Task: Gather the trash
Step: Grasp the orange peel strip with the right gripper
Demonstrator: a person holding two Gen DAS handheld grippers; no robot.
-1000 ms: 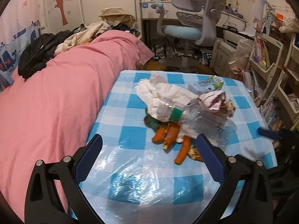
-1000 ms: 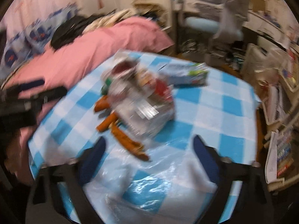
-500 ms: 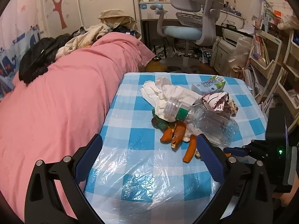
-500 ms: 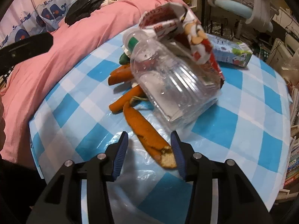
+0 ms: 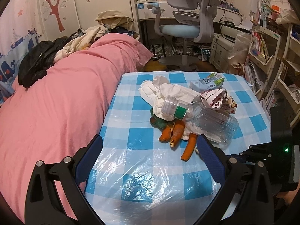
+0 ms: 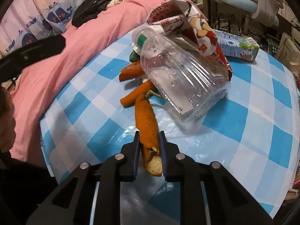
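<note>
A trash pile sits on the blue checked table (image 5: 131, 135): white tissues (image 5: 165, 91), a clear plastic bottle (image 5: 208, 121) (image 6: 180, 82), a printed wrapper (image 5: 217, 99) (image 6: 195, 22), a milk carton (image 5: 208, 82) (image 6: 238, 46) and orange peels (image 5: 176, 133). My right gripper (image 6: 149, 148) is shut on the nearest orange peel strip (image 6: 147, 120), which still lies low over the table. My left gripper (image 5: 150, 150) is open and empty, above the table's near edge, short of the pile.
A clear plastic sheet (image 5: 146, 178) covers the table's near part. A bed with a pink cover (image 5: 56, 103) runs along the left. An office chair (image 5: 187, 18) stands behind, shelves with books (image 5: 262, 46) on the right.
My right gripper moved in toward the pile and closed on the orange peel strip. My left gripper stayed open and drew back slightly.
</note>
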